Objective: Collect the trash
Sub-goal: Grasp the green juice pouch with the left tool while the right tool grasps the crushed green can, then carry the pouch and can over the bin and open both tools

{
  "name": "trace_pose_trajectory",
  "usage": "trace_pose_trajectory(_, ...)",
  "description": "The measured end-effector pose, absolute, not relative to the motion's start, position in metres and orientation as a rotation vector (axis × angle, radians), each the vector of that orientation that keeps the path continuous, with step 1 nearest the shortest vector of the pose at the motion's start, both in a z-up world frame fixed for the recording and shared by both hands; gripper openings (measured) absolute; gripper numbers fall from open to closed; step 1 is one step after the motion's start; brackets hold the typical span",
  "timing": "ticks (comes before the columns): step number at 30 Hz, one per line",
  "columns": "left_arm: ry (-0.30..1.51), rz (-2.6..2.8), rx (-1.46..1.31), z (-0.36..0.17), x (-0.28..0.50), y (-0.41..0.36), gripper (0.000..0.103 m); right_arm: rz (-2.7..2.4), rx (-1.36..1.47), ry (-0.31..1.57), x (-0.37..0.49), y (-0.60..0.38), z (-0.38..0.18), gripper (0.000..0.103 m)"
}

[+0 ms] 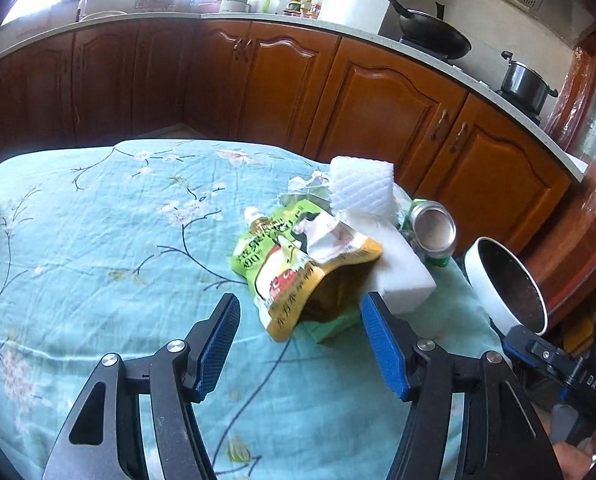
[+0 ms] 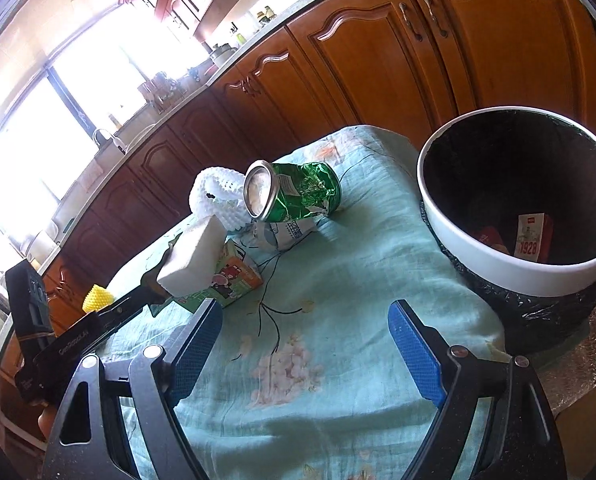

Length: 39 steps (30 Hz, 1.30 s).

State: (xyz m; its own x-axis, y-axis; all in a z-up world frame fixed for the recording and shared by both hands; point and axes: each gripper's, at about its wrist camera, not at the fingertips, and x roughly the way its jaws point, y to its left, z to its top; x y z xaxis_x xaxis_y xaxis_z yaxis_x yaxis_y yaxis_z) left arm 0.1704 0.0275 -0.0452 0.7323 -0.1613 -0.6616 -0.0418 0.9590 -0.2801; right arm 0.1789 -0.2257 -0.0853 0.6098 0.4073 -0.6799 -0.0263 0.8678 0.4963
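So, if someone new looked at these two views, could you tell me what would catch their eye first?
Probably the litter heap on the floral teal cloth: a crushed green can, a torn green-and-yellow snack pouch, a white foam block and white foam netting. Next, the white-rimmed trash bin at the table's right edge, already holding a red carton. Both grippers, left and right, hover open and hold nothing.
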Motion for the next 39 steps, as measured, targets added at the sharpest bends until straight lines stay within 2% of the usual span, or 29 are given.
trace_pose_trajectory(1,0.748,-0.061,-0.283,-0.046,0.173,0.030,0.057,0.262,0.469,0.887,0.180,-0.224,-0.086,0.087)
trace_pose_trajectory(3,0.766,-0.073,-0.286,-0.051,0.181,0.034,0.025,0.264,0.465,0.891,0.181,-0.222,-0.086,0.087)
trace_pose_trajectory(6,0.770,-0.076,-0.280,-0.056,0.179,0.040,0.020,0.272,0.454,0.892,0.183,-0.217,-0.085,0.087)
trace_pose_trajectory(13,0.815,-0.074,-0.310,-0.066,0.157,0.063,0.019,0.304,0.438,0.905,0.197,-0.201,-0.087,0.087)
trace_pose_trajectory(21,0.775,-0.084,-0.341,-0.045,0.141,0.076,0.053,0.294,0.393,0.841,0.230,-0.187,-0.071,0.086)
trace_pose_trajectory(23,0.764,-0.090,-0.325,-0.040,0.147,0.072,0.058,0.286,0.369,0.822,0.242,-0.184,-0.067,0.085)
trace_pose_trajectory(26,0.764,-0.097,-0.320,-0.036,0.161,0.065,0.066,0.273,0.317,0.807,0.262,-0.179,-0.065,0.079)
trace_pose_trajectory(28,0.763,-0.103,-0.317,-0.038,0.175,0.063,0.069,0.266,0.292,0.816,0.277,-0.177,-0.068,0.063)
trace_pose_trajectory(32,0.786,-0.096,-0.313,-0.043,0.207,0.060,0.074,0.280,0.266,0.867,0.296,-0.173,-0.081,0.050)
trace_pose_trajectory(34,0.817,-0.106,-0.331,-0.051,0.222,0.063,0.075,0.293,0.257,0.897,0.298,-0.172,-0.088,0.017)
trace_pose_trajectory(36,0.844,-0.105,-0.356,-0.059,0.234,0.065,0.076,0.312,0.265,0.889,0.290,-0.173,-0.090,0.012)
trace_pose_trajectory(39,0.899,-0.112,-0.403,-0.076,0.247,0.069,0.078,0.335,0.265,0.878,0.274,-0.174,-0.086,0.011)
